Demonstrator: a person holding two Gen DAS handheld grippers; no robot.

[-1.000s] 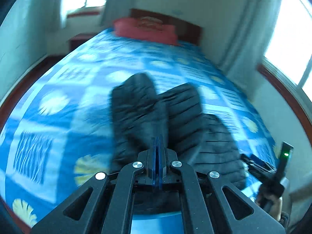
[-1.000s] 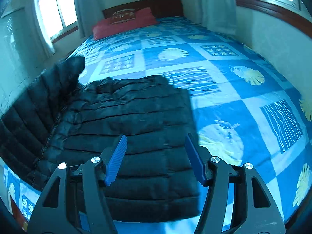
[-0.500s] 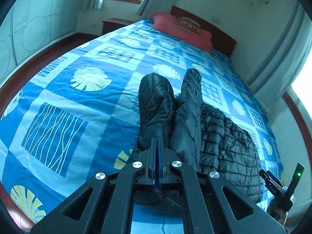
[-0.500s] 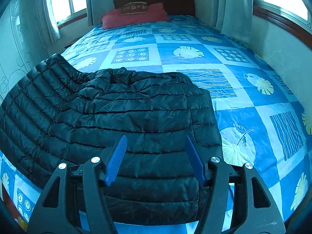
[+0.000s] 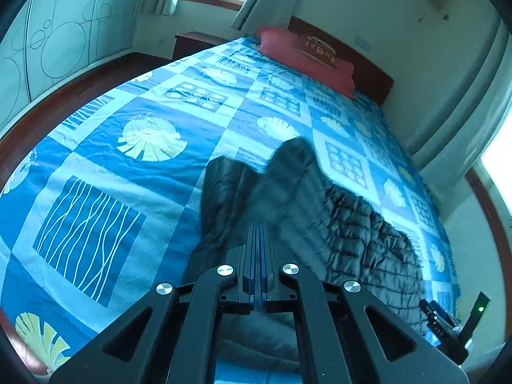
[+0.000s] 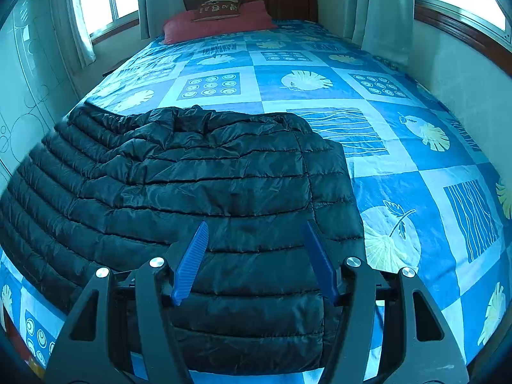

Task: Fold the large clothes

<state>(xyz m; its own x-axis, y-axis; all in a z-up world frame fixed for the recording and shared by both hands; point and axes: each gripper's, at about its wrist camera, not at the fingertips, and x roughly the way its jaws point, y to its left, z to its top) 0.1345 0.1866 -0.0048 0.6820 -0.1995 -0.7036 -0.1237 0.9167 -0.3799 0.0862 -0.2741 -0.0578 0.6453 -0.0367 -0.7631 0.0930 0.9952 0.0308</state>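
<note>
A black puffer jacket (image 6: 198, 198) is spread on the near part of the blue patterned bedspread (image 6: 320, 64), a red pillow (image 6: 220, 22) at the far end. The left gripper (image 5: 258, 233) has just been opening: a thin slit is seen, with nothing visibly pinched. The right gripper (image 6: 256, 240) is held spread wide above the jacket, with nothing gripped.

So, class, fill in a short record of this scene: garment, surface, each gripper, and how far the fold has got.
garment: black quilted jacket, one side raised and blurred
surface: blue patterned bed, red pillow at the head
left gripper: jaws nearly together, just been opening slightly; fabric between them cannot be told
right gripper: open, over the jacket's near edge, gripping nothing
fold: not finished
</note>
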